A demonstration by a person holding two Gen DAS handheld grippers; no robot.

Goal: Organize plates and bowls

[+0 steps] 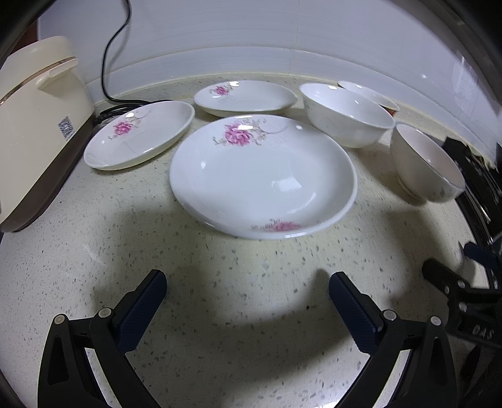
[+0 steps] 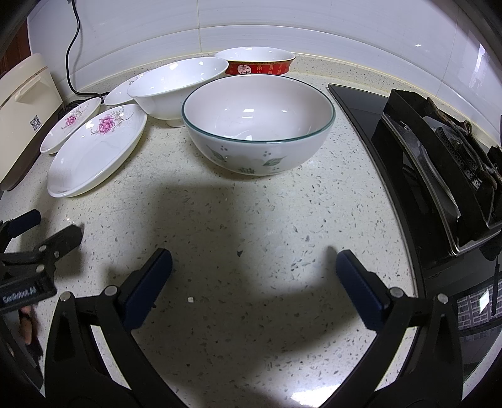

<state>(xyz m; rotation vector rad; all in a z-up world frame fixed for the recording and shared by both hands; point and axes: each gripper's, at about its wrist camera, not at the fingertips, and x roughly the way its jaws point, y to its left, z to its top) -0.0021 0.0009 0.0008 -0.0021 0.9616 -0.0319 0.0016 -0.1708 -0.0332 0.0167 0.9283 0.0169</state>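
Speckled countertop (image 2: 251,219), white tiled wall (image 2: 251,28), black stove (image 2: 439,150)

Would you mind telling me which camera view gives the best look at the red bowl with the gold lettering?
The right wrist view shows the red bowl best: its white rim, red band and lettering are clear at the back by the wall. In the left wrist view only its rim and a sliver of red peek out behind the plain white bowl.

We've got three plates left on counter (image 1: 219,314): nearest plate (image 1: 262,175), second plate (image 1: 138,138) behind-left, third plate (image 1: 244,95) at back. Bowls right; cooker (image 1: 37,125) far left, stove (image 2: 439,163) far right.
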